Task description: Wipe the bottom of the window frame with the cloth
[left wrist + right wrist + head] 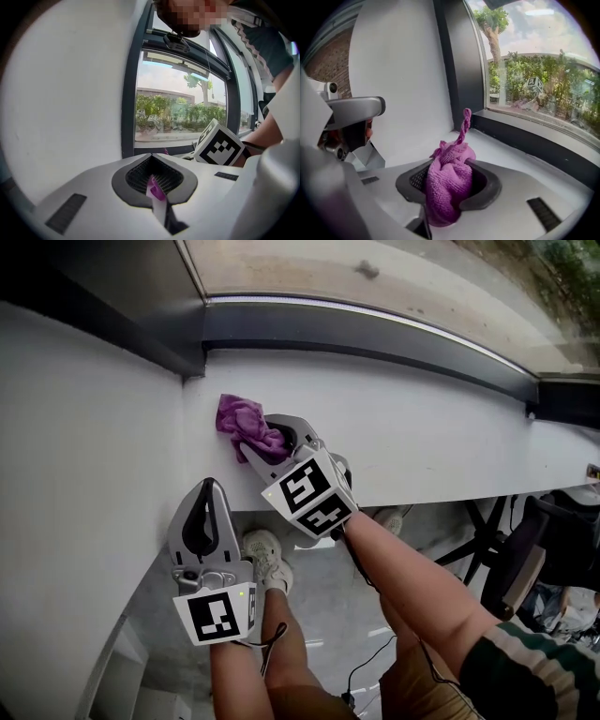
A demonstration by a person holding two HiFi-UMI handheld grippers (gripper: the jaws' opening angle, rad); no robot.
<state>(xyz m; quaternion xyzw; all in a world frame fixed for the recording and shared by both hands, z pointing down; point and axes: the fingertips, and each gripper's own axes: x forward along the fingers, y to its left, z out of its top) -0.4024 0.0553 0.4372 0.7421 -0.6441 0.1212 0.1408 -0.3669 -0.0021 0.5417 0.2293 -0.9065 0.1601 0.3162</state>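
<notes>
The purple cloth (239, 418) lies bunched on the white sill (422, 446) just below the window frame (375, 334), near its left corner, pinched in the right gripper (279, 439). The left gripper (208, 491) hangs below the sill's edge, farther from the frame. Its jaws are pressed together, with a small purple scrap (154, 187) at their seam.

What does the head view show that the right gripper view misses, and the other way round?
Only the head view shows the person's legs, a shoe and the marker cube on the right gripper. Only the right gripper view shows a tree and bushes beyond the glass. Both show the purple cloth clamped in the right gripper's jaws, part of the left gripper, the white sill and the dark window frame.
</notes>
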